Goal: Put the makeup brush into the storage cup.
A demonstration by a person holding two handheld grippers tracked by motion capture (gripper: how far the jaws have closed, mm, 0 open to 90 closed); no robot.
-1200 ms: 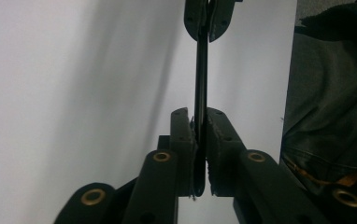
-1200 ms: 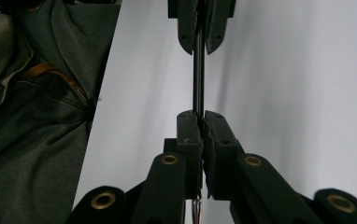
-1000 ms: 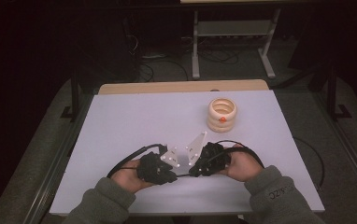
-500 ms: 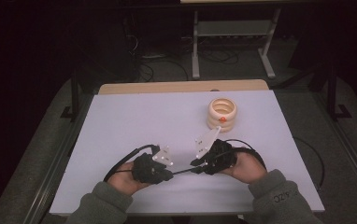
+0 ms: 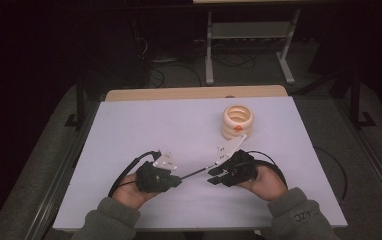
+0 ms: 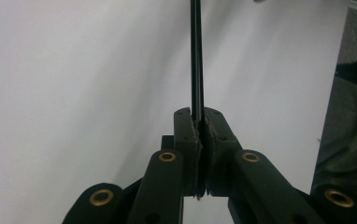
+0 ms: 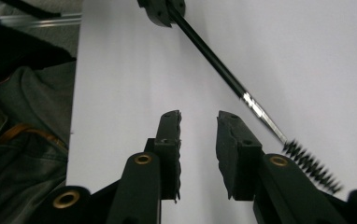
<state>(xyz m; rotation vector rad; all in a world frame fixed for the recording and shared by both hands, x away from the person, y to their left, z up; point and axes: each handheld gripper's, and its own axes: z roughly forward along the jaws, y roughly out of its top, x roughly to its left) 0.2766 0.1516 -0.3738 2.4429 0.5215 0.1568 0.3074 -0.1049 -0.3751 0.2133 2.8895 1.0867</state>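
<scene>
While my left gripper [image 6: 200,126] sits clamped on the black handle of the thin brush [image 5: 195,173], its jaws pressed together on the shaft with no gap, the entry begins there.

Item one — brush: black handle, metal ferrule, small spiral bristle head [image 7: 311,165]. It runs from the left gripper [image 5: 155,176] across to the right gripper [image 5: 218,176], bristle end beside the right jaws, low over the table [image 5: 179,125].

Item two — right gripper [image 7: 199,133]: jaws apart, holding nothing; in the right gripper view the brush passes just outside one jaw rather than between them.

Item three — ribbed cream cup [image 5: 238,120], a small orange piece [image 5: 238,128] on its near side. It stands beyond the brush, on the far side of the right gripper, apart from both tools.

Change noted: against the view a second ago, both hands have drawn back toward the near edge, away from the cup, and the brush now lies lower and flatter between them. The cup has not moved.

Reading: I judge a handover or regrip to be in hand — the right jaws need to close on the ferrule end before the brush can travel to the cup.
</scene>
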